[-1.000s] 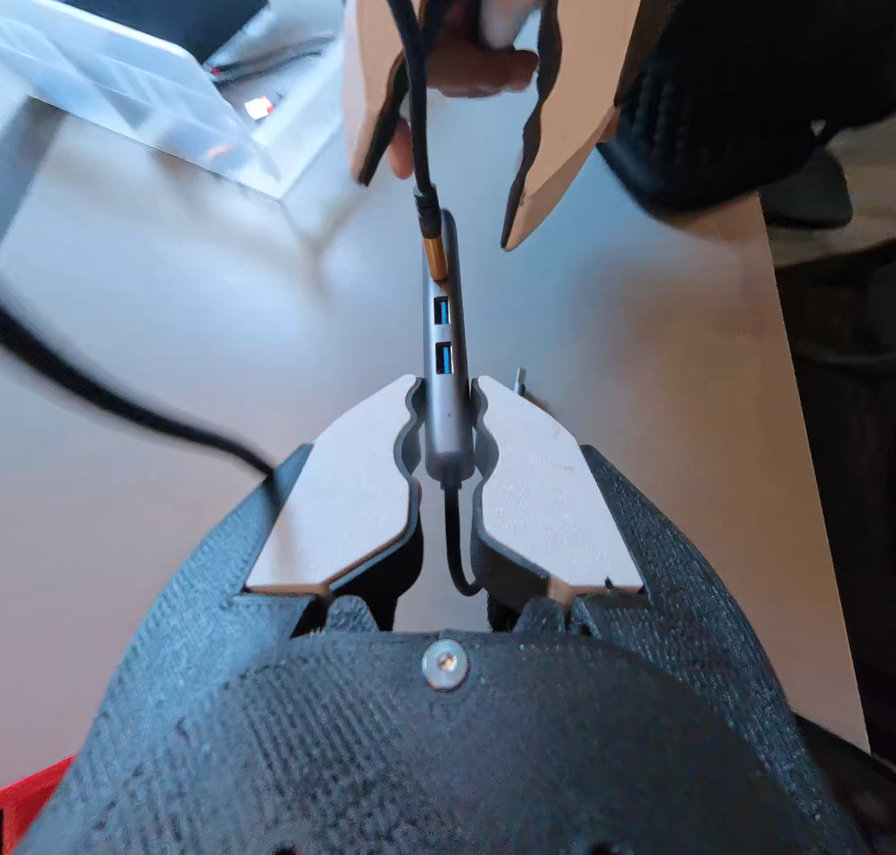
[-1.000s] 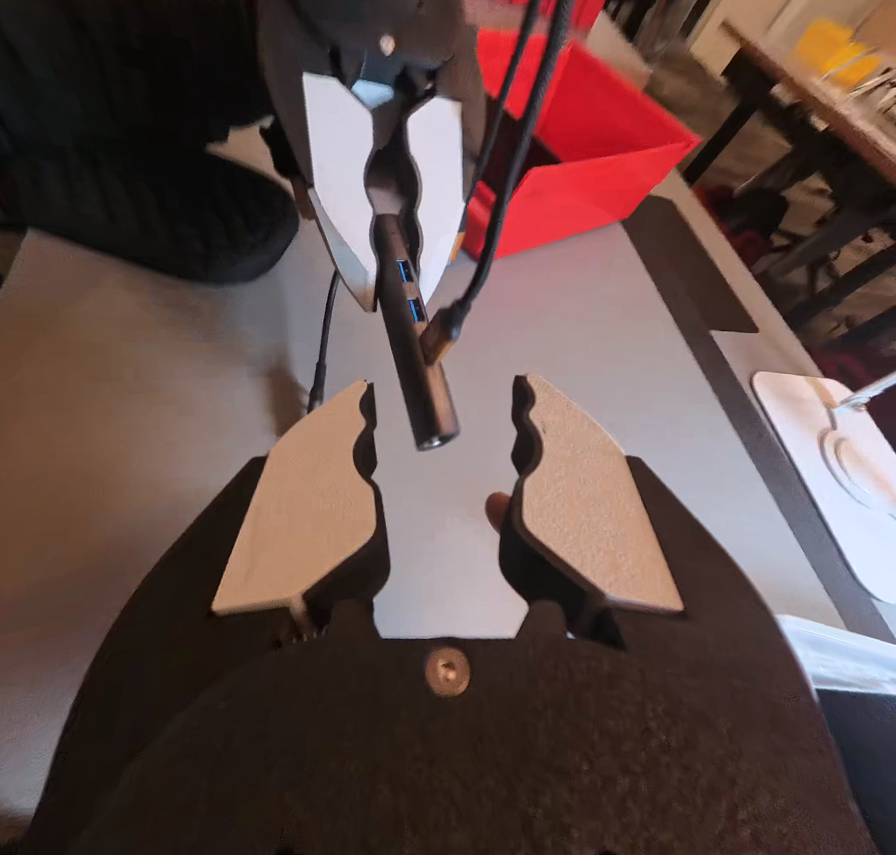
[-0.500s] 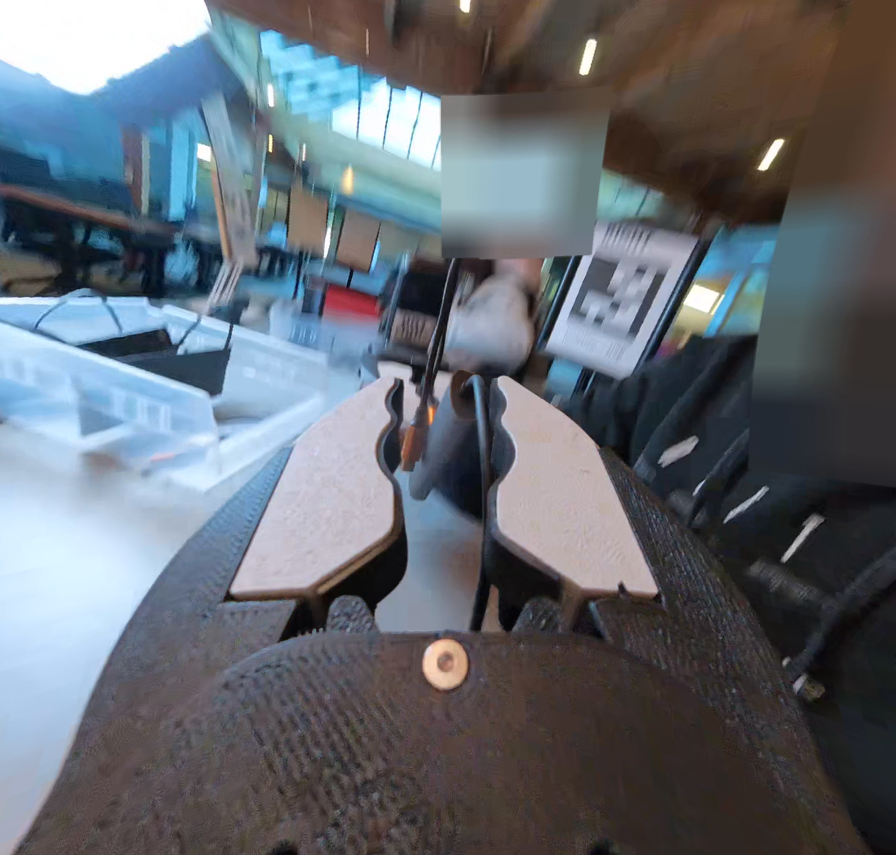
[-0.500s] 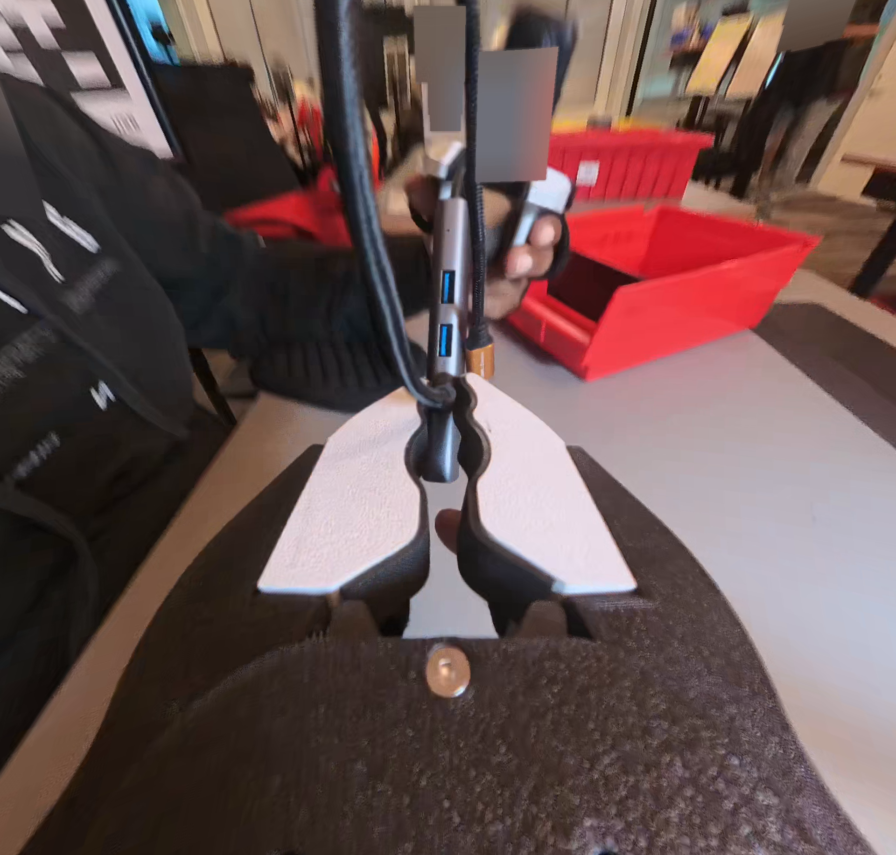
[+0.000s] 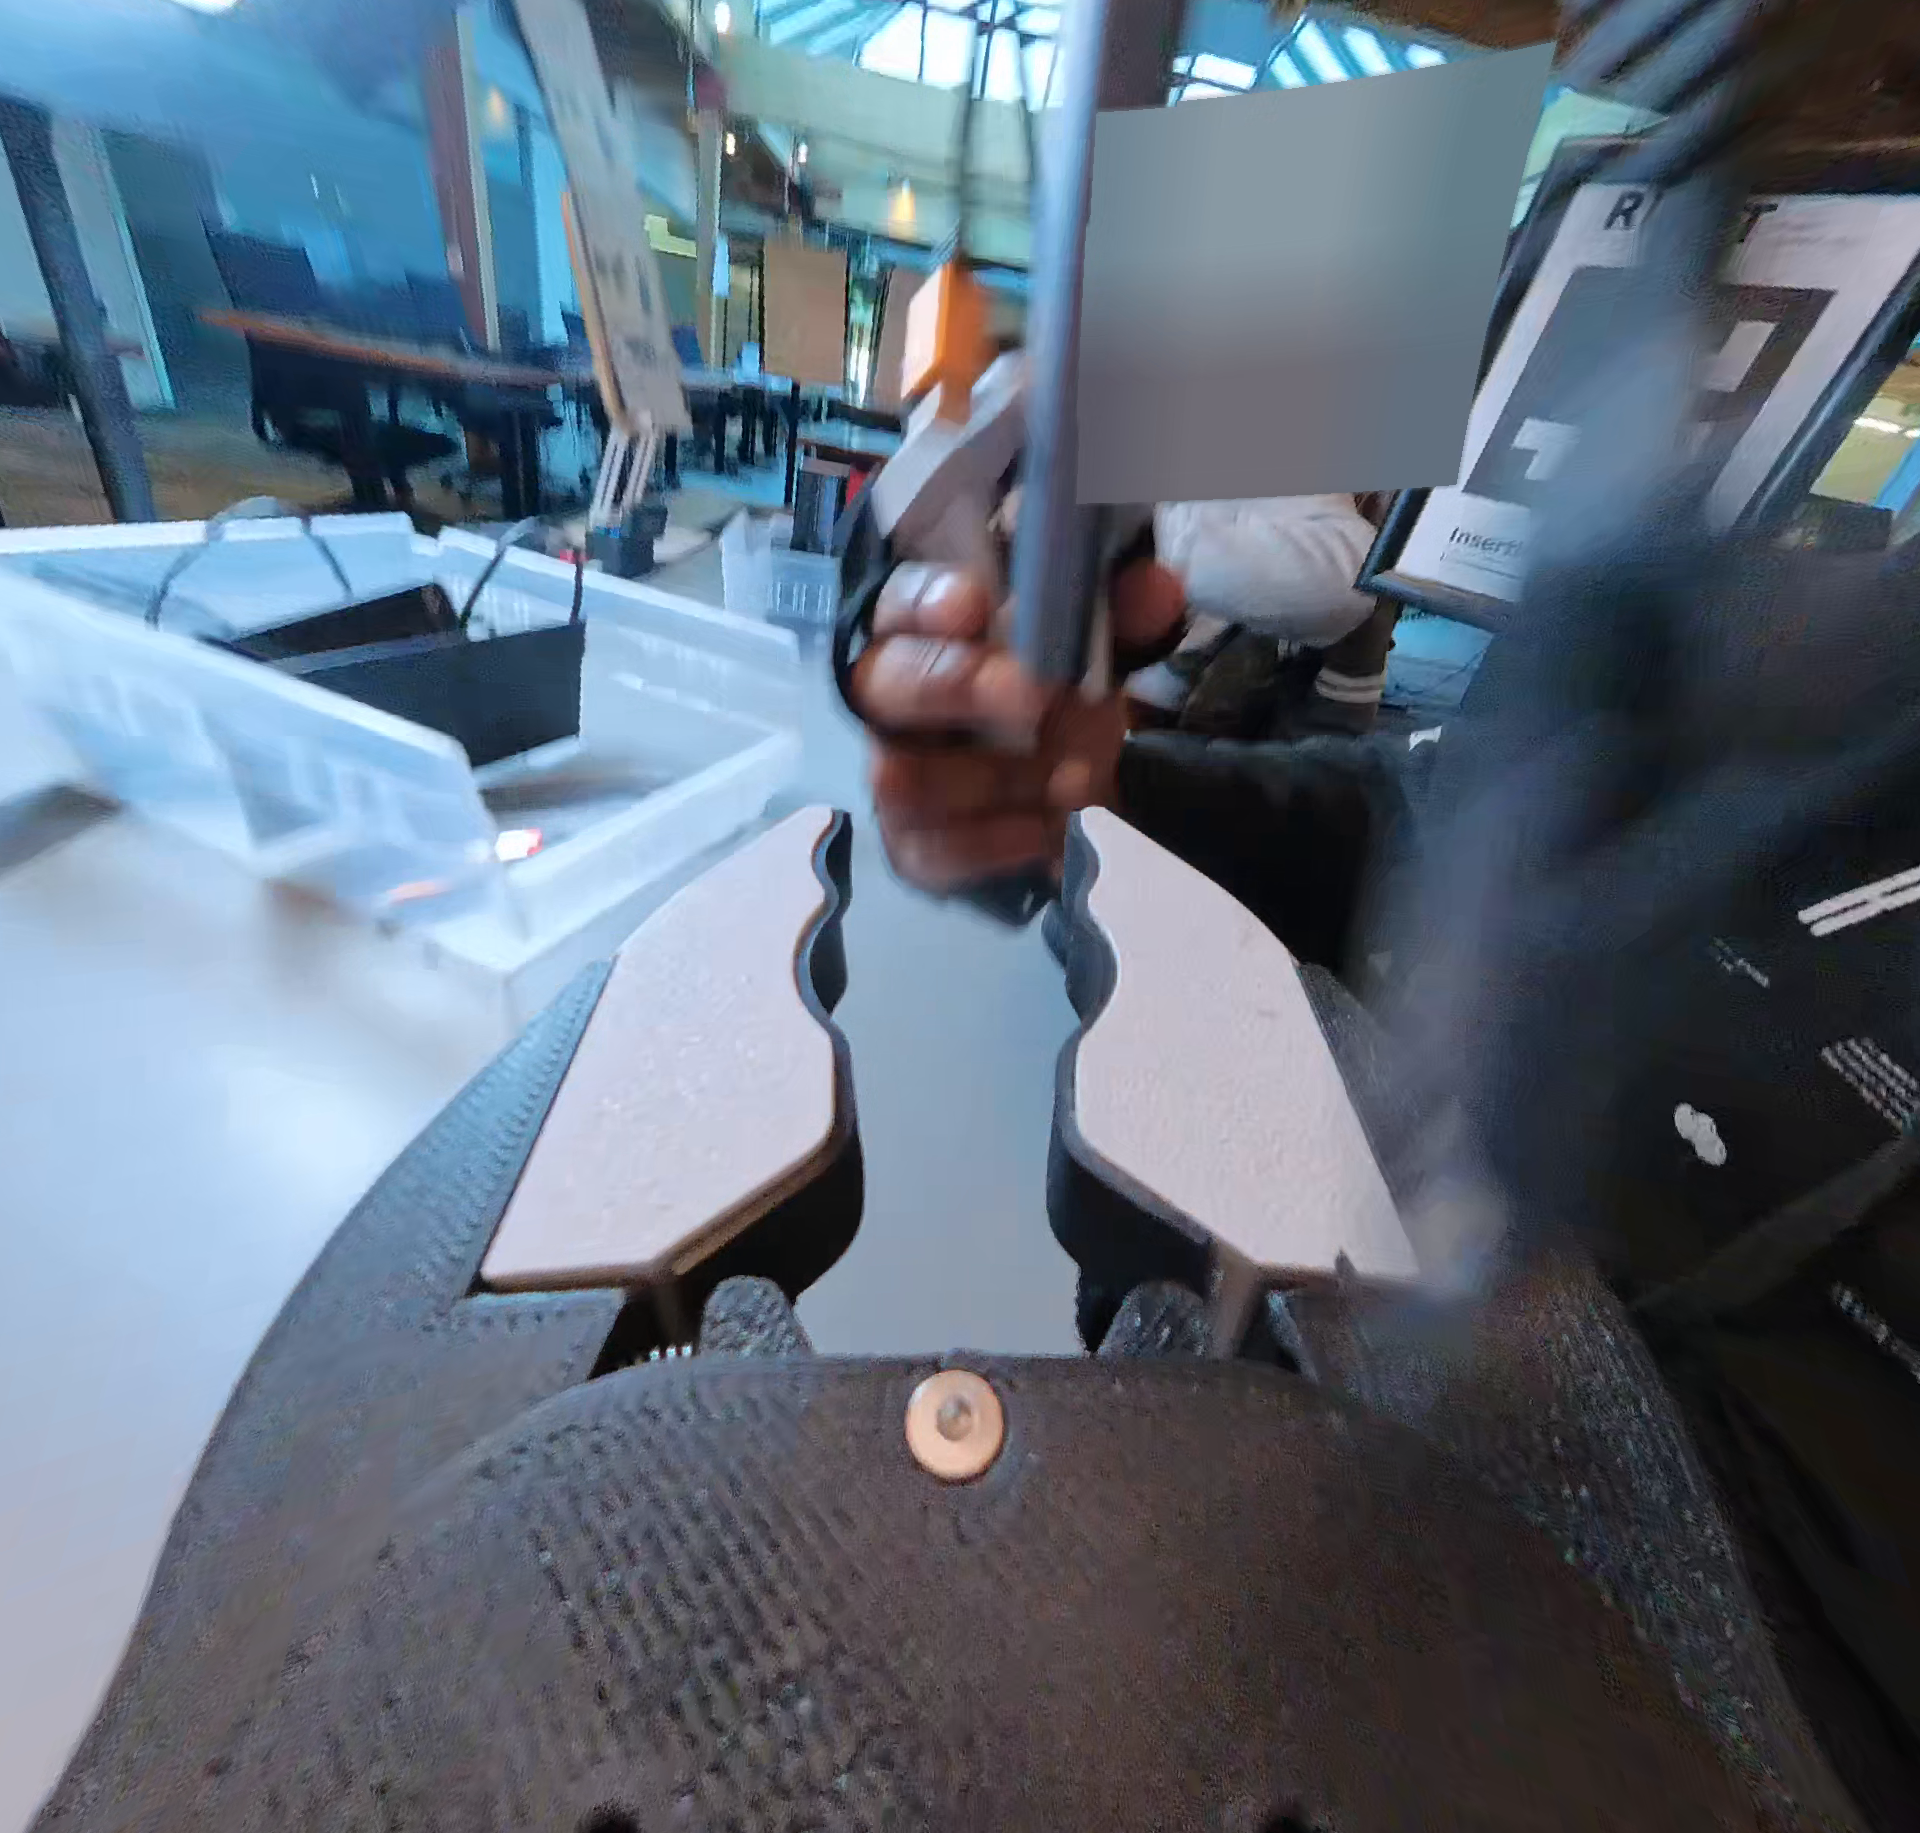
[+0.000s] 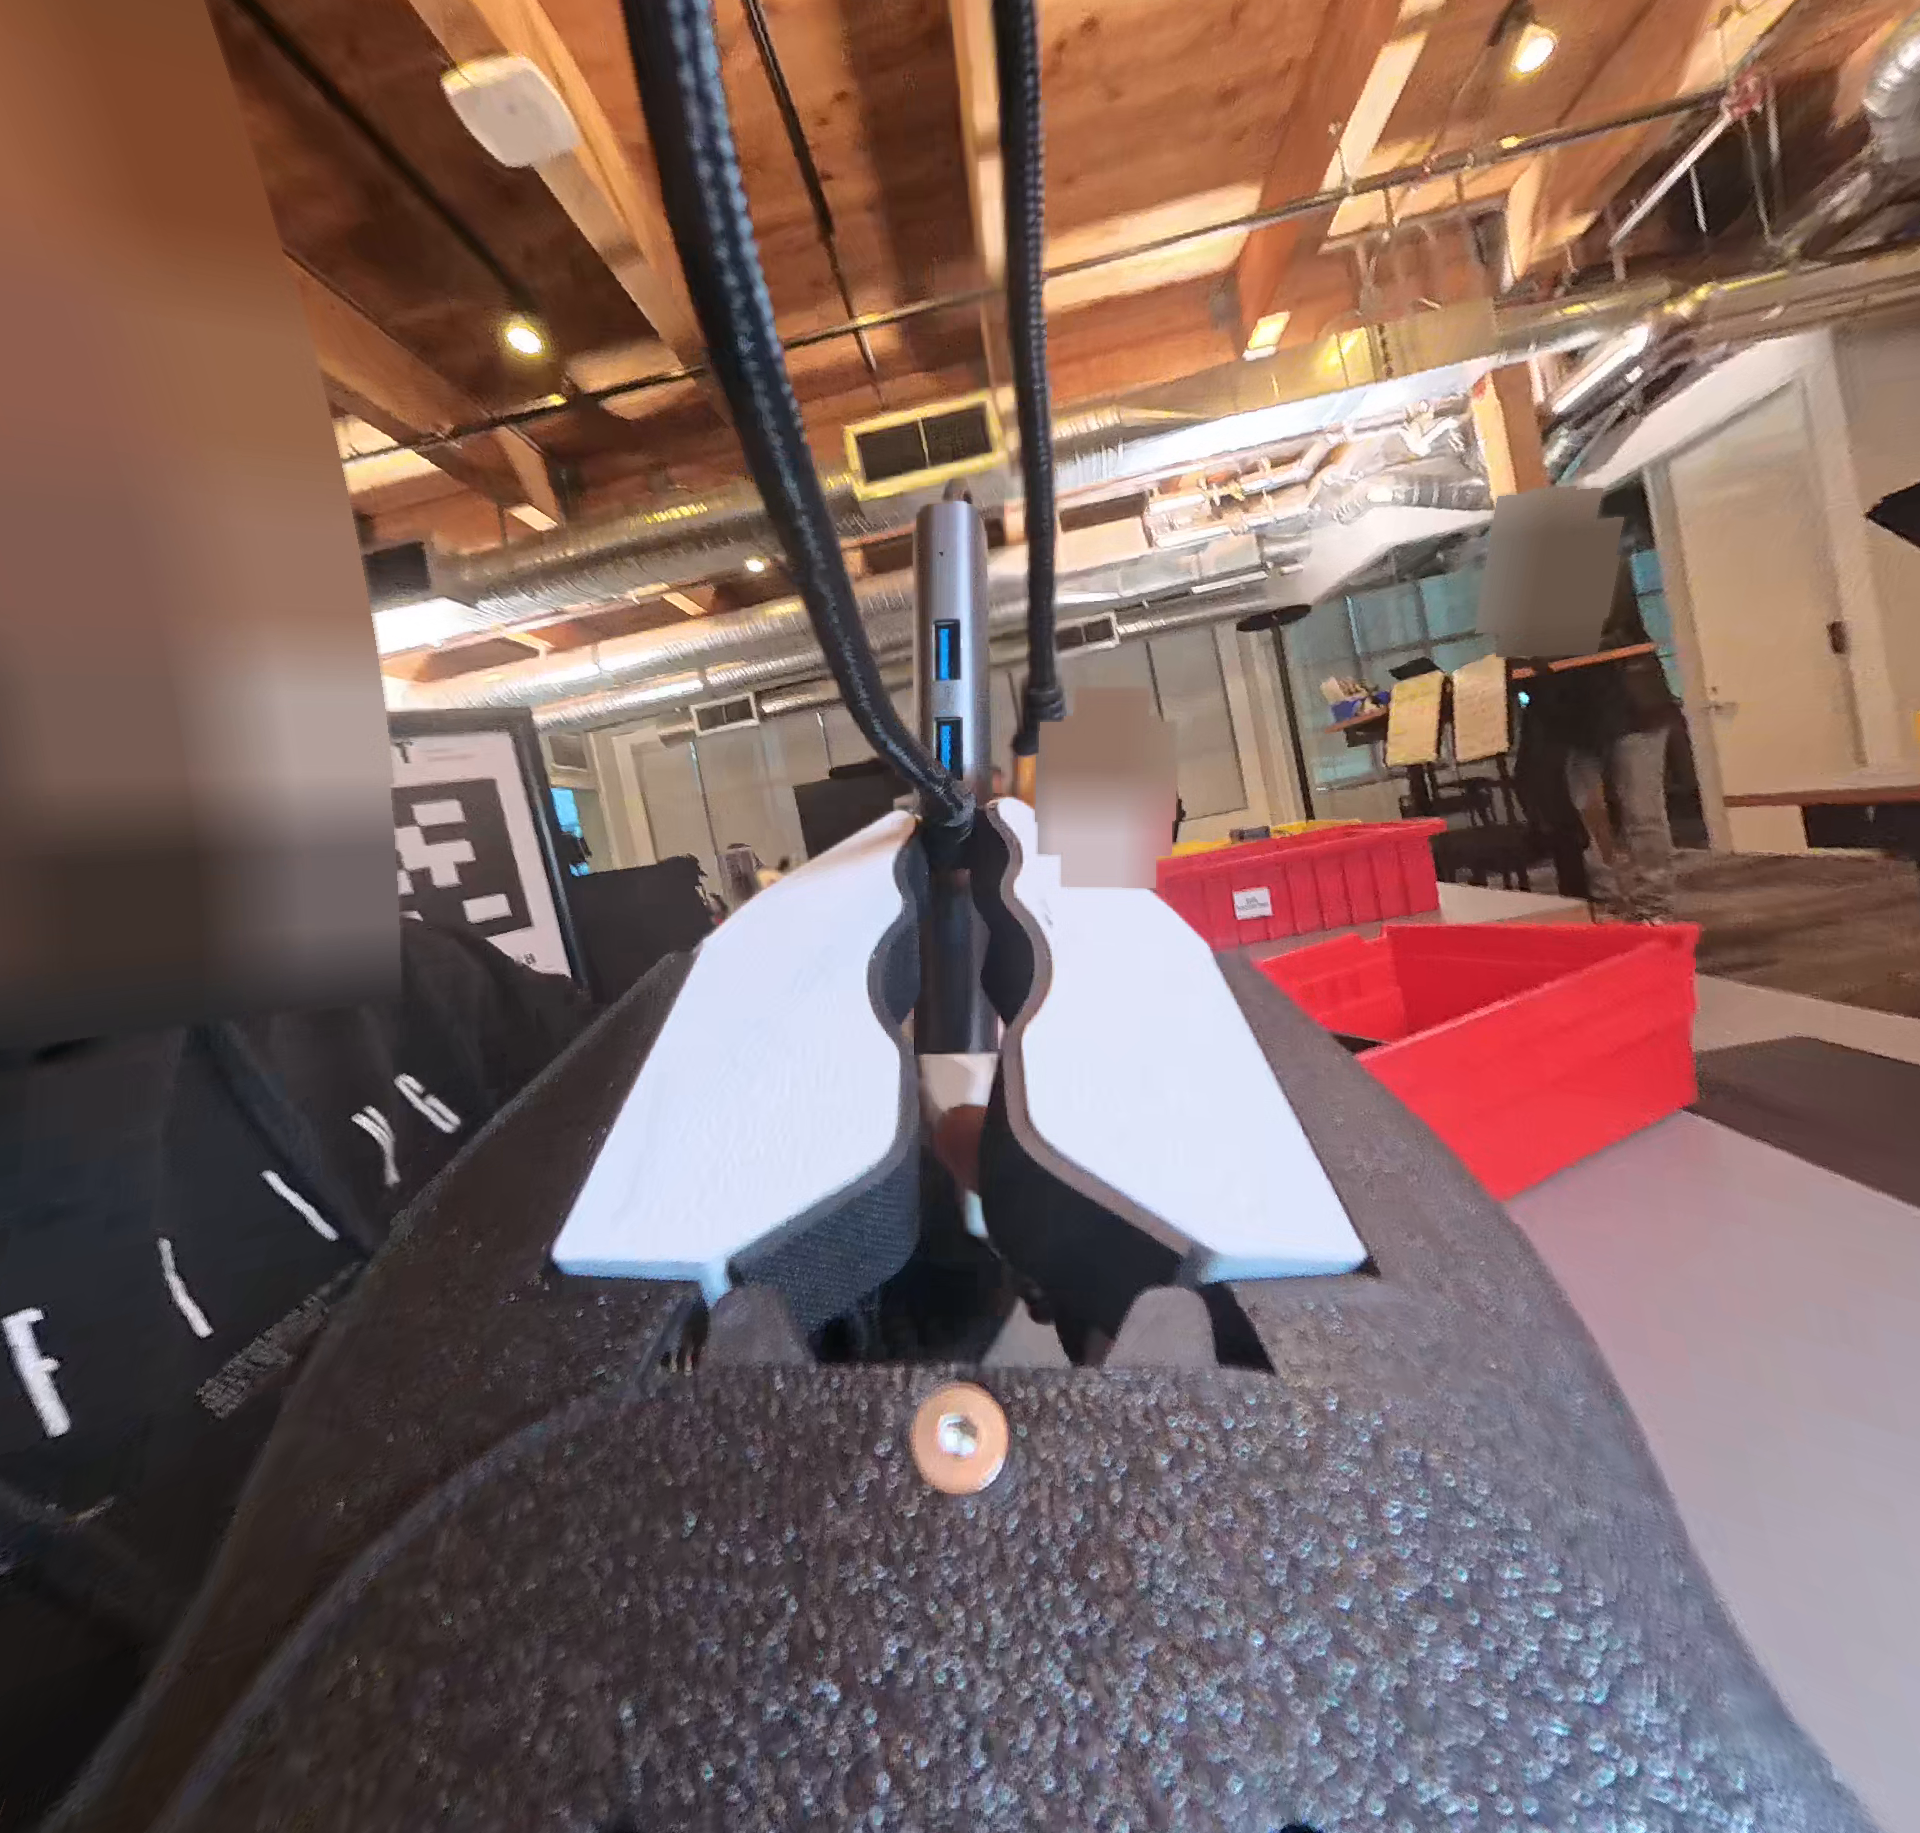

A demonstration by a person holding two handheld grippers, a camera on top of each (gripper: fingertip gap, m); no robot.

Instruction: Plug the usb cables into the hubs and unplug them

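Observation:
My right gripper [image 6: 961, 819] is shut on the lower end of a grey USB hub [image 6: 948, 588], which stands upright with two blue ports facing me. An orange-collared plug [image 6: 1027, 767] sits in the hub's side, and its black braided cable [image 6: 1029, 329] runs upward. A second black braided cable [image 6: 748, 329] runs from the hub's gripped end up past the frame. My left gripper [image 5: 951, 848] is open and empty. Beyond it, blurred, a hand [image 5: 935, 682] holds the other gripper with the grey hub [image 5: 1049, 412] and orange plug [image 5: 943, 339].
A clear plastic box [image 5: 644, 744] lies on the pale table [image 5: 156, 1108] to the left. Two red bins [image 6: 1507, 1035] stand on the table at the right. A dark sleeve and black clothing [image 5: 1662, 952] are close on the right. A person [image 6: 1600, 744] stands far back. Across from one pair of fingers to the other is roughly 8 cm.
The hub passed from my left gripper to my right one. The right jaws shut on it, the left jaws opened and let go. Both grippers tilted upward off the table.

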